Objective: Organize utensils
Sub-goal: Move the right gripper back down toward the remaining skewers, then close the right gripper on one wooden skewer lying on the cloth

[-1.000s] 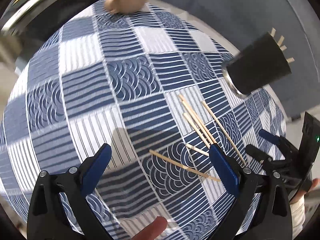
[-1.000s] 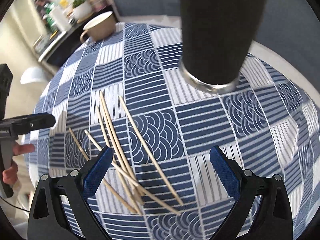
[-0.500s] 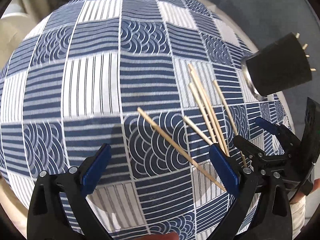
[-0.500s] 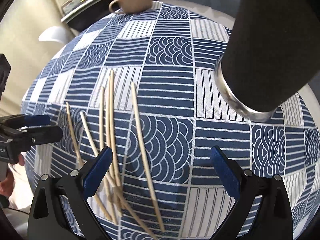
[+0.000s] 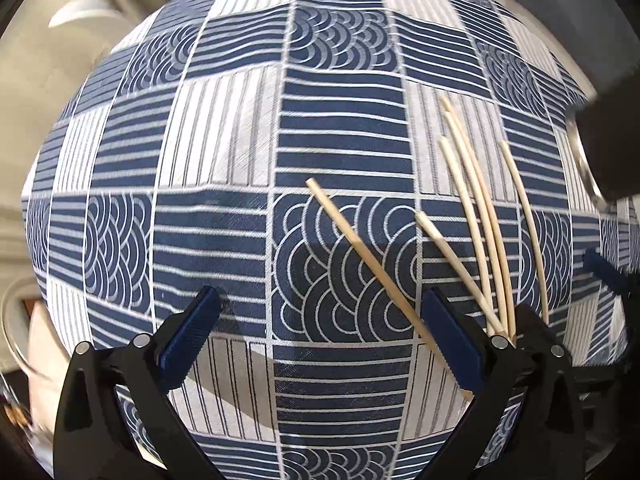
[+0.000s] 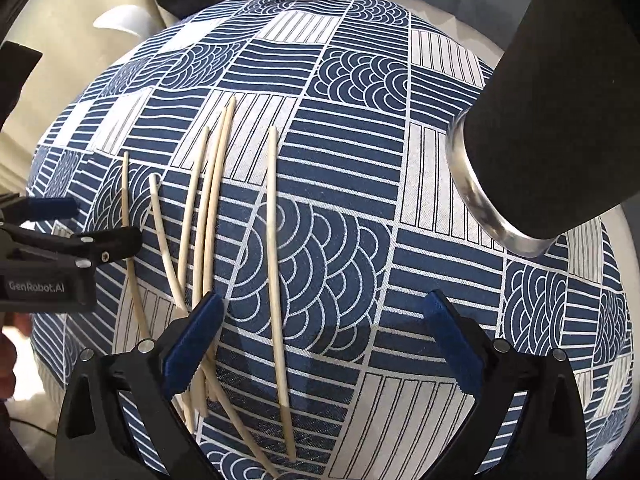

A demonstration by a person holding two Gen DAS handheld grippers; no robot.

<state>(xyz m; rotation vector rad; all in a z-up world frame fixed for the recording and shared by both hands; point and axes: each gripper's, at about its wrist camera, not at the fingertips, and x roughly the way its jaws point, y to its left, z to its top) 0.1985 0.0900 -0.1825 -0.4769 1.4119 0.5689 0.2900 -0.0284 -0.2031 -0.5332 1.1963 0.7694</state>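
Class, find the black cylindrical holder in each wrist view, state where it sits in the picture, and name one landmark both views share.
Left wrist view: black holder cut off at the right edge, upper half.
Right wrist view: black holder large, upper right, leaning in the fisheye.
Shared landmark: the lone chopstick lying nearest the holder on the tablecloth.

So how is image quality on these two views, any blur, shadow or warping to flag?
Left wrist: heavy fisheye bulge of the tablecloth, edges smeared, black holder blurred, gripper shadow near the bottom. Right wrist: same bulge but sharper; chopsticks look bowed, and the holder's metal rim catches a soft shine.
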